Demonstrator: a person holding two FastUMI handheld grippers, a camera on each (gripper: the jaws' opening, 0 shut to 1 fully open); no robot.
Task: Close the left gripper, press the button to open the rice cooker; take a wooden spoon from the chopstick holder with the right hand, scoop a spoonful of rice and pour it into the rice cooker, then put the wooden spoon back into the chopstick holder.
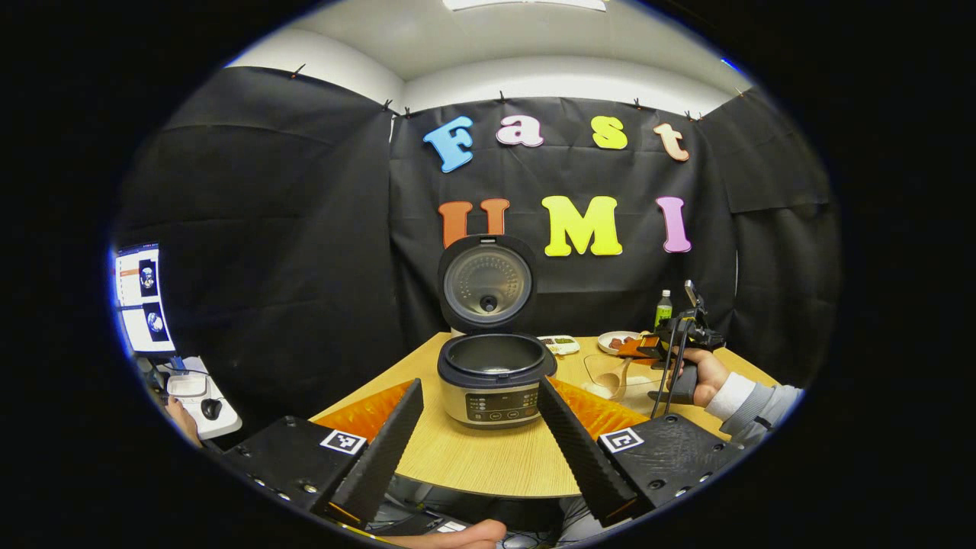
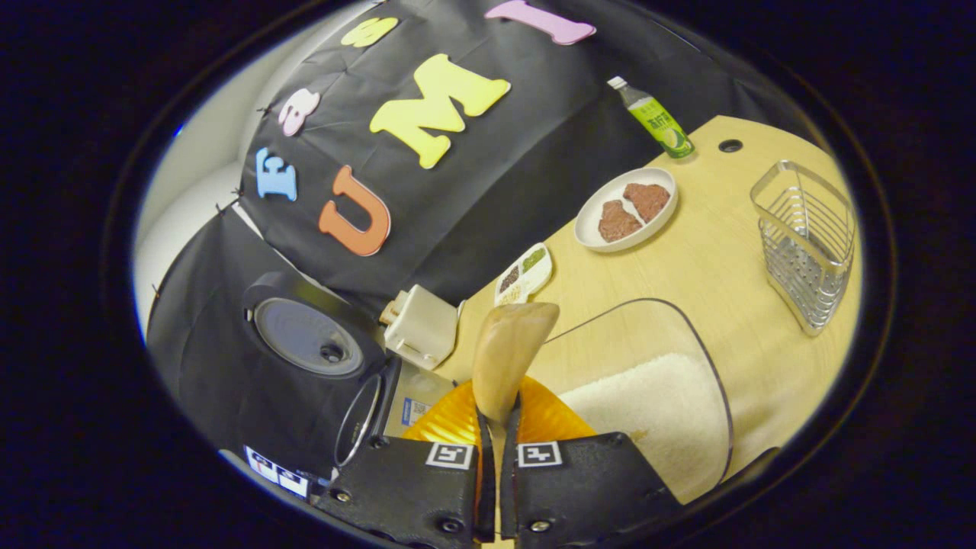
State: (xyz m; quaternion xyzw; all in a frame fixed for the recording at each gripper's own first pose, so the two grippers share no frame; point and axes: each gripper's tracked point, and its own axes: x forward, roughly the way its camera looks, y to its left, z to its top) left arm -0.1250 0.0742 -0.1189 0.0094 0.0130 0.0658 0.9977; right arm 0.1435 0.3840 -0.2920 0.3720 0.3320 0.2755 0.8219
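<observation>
The rice cooker (image 1: 492, 381) stands open on the table, its lid (image 1: 488, 282) upright and its pot dark inside. My left gripper (image 1: 480, 383) hovers in front of it, fingers spread wide and open, empty. A hand holds my right gripper (image 1: 671, 343) to the right of the cooker. That right gripper (image 2: 497, 419) is shut on the handle of the wooden spoon (image 2: 507, 351), whose head points forward over the left rim of the glass bowl (image 2: 709, 358) of white rice (image 2: 656, 404). No rice shows on the spoon. The wire chopstick holder (image 2: 808, 244) stands at the right.
An orange mat (image 1: 366, 412) lies under the cooker. Behind the bowl sit a white plate (image 2: 629, 206) with brown pieces, a small dish (image 2: 524, 273) and a green bottle (image 2: 656, 118). A white box (image 2: 419, 324) sits beside the cooker. The table's front edge (image 1: 488, 488) is near.
</observation>
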